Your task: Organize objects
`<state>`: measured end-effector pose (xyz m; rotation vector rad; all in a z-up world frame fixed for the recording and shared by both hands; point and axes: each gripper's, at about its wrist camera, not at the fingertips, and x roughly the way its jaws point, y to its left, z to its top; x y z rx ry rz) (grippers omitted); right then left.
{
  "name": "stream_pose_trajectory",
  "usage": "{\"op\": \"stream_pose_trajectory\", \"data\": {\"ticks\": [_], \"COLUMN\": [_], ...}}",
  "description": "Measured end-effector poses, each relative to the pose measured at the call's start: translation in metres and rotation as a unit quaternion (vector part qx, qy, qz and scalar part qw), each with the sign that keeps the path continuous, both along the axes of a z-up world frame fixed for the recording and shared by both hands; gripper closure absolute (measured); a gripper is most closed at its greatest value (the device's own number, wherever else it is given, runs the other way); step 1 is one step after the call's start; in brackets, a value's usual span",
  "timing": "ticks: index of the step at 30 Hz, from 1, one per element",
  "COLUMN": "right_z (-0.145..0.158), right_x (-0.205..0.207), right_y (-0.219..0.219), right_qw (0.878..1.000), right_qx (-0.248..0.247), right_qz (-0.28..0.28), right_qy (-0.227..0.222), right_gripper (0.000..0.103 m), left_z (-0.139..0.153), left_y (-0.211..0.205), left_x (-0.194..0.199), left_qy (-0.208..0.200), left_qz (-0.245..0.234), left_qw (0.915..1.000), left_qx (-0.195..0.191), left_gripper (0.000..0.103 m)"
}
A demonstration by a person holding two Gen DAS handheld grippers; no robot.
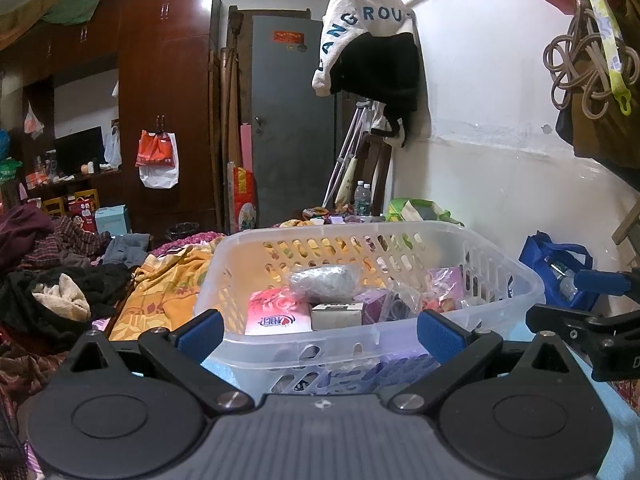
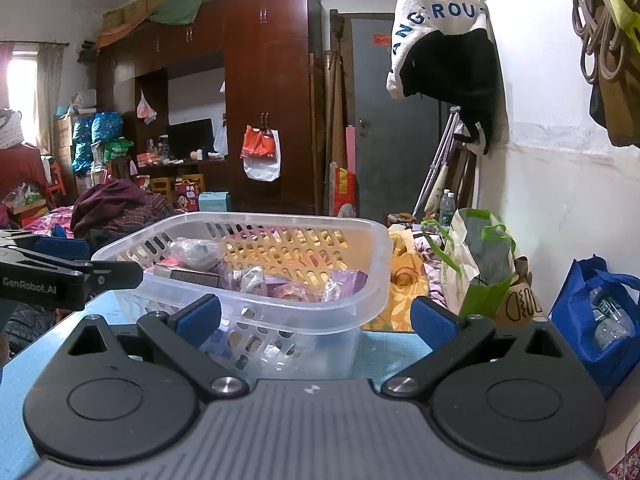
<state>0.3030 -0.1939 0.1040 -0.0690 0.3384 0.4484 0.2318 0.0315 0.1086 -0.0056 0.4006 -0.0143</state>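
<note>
1. The clear plastic basket sits dead centre of the left wrist view, on a light blue bench, and it's already full of stuff.
2. Inside it: a pink tissue pack at the front left, a small white box just beside it, a silvery wrapped bundle resting behind and above those two, plus purple packets toward the right side.
3. The left hand-held gripper has its blue pads wide apart, nothing between them, right up against the basket's near wall.
4. The right hand-held gripper is spread apart too and holding nothing; the basket's corner sits between its pads in the lower middle of that frame.
5. Right of the basket in the right wrist view: a green-handled bag and a blue bag with water bottles in it.
6. A white and black garment hangs on the wall at the upper right.
</note>
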Motion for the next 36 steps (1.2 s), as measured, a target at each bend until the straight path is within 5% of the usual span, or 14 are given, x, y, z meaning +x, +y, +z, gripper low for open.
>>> {"op": "stream_pose_trajectory", "data": {"ticks": [36], "right_z": [0.004], "right_x": [-0.004], "right_y": [0.003], "right_qw": [1.0], "right_qx": [-0.002], "right_qz": [-0.002], "right_qy": [-0.012], "right_gripper": [0.0], "left_z": [-0.004], "left_y": [-0.01], "left_x": [0.001], "left_qy": [0.004], "left_qz": [-0.006], "left_qw": [1.0], "left_qx": [-0.001], "left_gripper": [0.0]}}
